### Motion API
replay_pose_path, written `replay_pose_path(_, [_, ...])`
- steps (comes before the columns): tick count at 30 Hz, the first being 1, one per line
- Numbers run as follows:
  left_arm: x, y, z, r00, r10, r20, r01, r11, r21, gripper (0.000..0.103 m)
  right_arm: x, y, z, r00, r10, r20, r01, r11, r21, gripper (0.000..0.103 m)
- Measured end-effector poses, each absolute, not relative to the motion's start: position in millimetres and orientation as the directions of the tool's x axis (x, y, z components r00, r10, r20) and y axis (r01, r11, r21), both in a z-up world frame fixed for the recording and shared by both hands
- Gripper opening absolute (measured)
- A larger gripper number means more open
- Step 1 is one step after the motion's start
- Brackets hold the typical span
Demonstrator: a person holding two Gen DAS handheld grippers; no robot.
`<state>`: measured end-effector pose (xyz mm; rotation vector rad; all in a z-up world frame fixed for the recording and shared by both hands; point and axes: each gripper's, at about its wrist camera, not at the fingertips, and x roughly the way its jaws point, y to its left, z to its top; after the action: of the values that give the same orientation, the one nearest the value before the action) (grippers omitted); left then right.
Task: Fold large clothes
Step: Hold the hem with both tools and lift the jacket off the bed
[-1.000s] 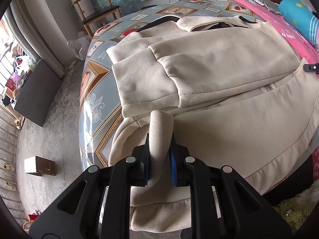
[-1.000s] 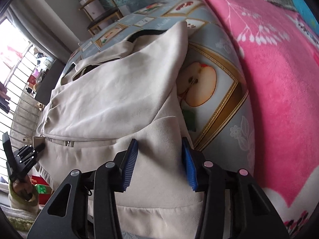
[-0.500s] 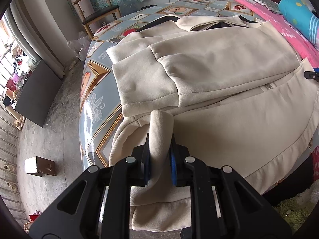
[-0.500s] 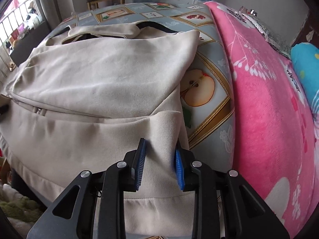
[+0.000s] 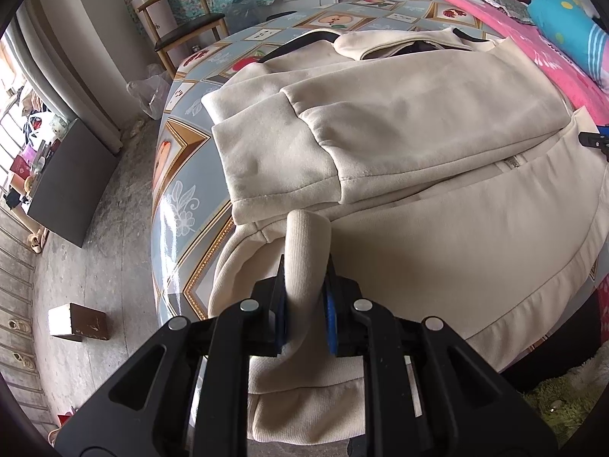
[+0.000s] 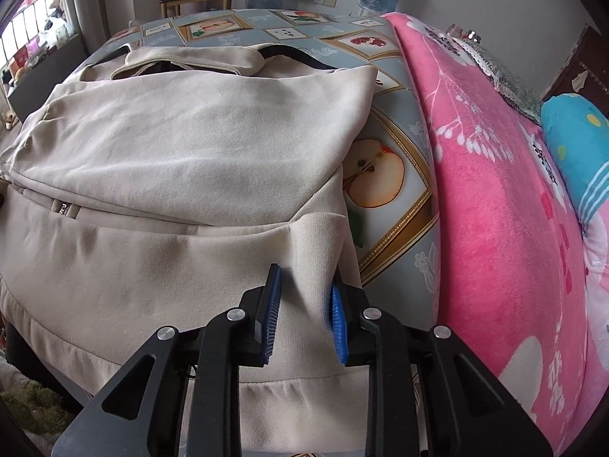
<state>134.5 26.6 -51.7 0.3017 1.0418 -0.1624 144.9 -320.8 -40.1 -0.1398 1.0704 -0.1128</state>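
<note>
On the floor off the bed's left side stand a small wooden box [image 5: 78, 321], a dark cabinet [image 5: 72, 182] and, farther back, a wooden chair [image 5: 179, 23]. The bed is covered by a fruit-patterned sheet [image 5: 179, 198], and the cream jacket [image 5: 437, 160] lies spread over it, reaching from the near edge toward the far end, sleeves folded across its front. At the near left corner of the bed the left tool [image 5: 306, 304] is clamped on a raised fold of the jacket's ribbed hem. At the near edge farther right, the right tool [image 6: 304, 316] has its blue pads pressed against a pinched ridge of the same hem, gripping it. Beside the jacket's right side the sheet shows an apple print [image 6: 375, 175], then a pink blanket [image 6: 495, 190] and a blue pillow [image 6: 578, 144] along the bed's right side.
</note>
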Motion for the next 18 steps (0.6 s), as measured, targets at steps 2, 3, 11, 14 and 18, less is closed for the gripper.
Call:
replay_pose_path(2, [134.6, 27.0, -51.5, 0.498, 0.010, -0.867, 0.273, 0.947, 0.167, 0.015, 144.0, -320.5, -40.0, 0.478, -0.166, -0.862, 0.030, 0.985, -0.173, 0.019])
replay_pose_path(3, [135.0, 27.0, -51.4, 0.498, 0.009, -0.867, 0.273, 0.947, 0.167, 0.016, 144.1, -320.5, -40.1, 0.479, -0.168, -0.861, 0.033, 0.984, -0.174, 0.018])
replay_pose_path(11, [134.6, 25.6, -51.1, 0.505, 0.015, -0.863, 0.272, 0.946, 0.175, 0.016, 140.9, -324.0, -40.6, 0.501, -0.160, -0.851, 0.064, 0.987, -0.147, 0.014])
replay_pose_path(14, [134.4, 24.6, -51.0, 0.508, 0.021, -0.861, 0.271, 0.945, 0.184, 0.016, 140.1, -324.6, -41.5, 0.507, -0.157, -0.847, 0.067, 0.988, -0.142, 0.014])
replay_pose_path(18, [133.7, 23.7, -51.7, 0.512, 0.030, -0.858, 0.270, 0.943, 0.194, 0.016, 139.1, -325.9, -42.0, 0.516, -0.150, -0.843, 0.069, 0.989, -0.134, 0.014])
